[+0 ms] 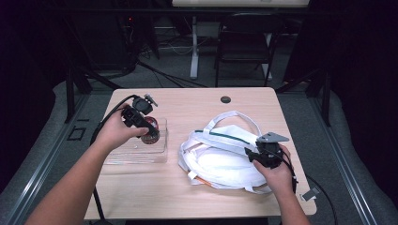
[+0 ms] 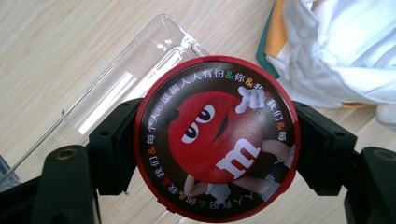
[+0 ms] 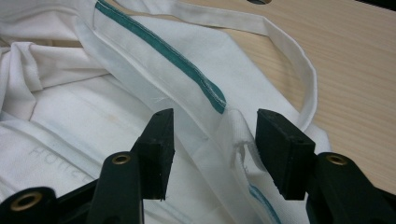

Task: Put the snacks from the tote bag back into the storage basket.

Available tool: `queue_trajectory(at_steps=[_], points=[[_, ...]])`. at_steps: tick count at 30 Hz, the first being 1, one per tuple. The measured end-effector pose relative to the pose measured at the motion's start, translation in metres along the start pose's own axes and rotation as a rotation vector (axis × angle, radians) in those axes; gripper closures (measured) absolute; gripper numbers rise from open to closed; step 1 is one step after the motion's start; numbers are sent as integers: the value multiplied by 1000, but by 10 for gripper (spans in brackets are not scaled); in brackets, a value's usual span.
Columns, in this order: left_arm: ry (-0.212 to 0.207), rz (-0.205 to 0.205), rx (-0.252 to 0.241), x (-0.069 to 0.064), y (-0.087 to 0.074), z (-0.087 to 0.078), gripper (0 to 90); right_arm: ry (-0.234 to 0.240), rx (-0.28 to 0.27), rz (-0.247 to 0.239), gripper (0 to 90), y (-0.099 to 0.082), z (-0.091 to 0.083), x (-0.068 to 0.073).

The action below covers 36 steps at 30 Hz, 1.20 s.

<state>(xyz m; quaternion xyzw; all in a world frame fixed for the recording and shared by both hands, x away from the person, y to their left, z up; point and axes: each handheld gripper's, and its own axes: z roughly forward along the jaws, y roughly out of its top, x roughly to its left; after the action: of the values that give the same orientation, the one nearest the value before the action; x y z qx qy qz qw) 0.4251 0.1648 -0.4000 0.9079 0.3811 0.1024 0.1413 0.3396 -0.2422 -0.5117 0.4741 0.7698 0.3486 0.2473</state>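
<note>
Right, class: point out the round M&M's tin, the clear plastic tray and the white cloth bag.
round M&M's tin (image 2: 215, 139): left gripper view, on the lid's red character.
clear plastic tray (image 1: 159, 151): high view, on its near right rim.
white cloth bag (image 1: 225, 165): high view, on its flat white body.

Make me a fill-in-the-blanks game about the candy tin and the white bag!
1. The left gripper holds a round ____ tin.
2. Under the tin lies a clear plastic ____.
3. The right gripper has its jaws ____ over the white bag.
4. The bag has a stripe coloured ____.

Missing words: red; tray; open; green
</note>
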Motion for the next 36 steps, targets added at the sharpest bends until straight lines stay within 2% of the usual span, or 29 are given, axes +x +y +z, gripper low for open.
queue_trajectory(at_steps=[10,36], points=[[3,18,-5,3,-6,7,255,-3,0,0,477,0,0,0],[-36,-15,9,9,-16,37,255,-2,0,-1,474,0,0,0]])
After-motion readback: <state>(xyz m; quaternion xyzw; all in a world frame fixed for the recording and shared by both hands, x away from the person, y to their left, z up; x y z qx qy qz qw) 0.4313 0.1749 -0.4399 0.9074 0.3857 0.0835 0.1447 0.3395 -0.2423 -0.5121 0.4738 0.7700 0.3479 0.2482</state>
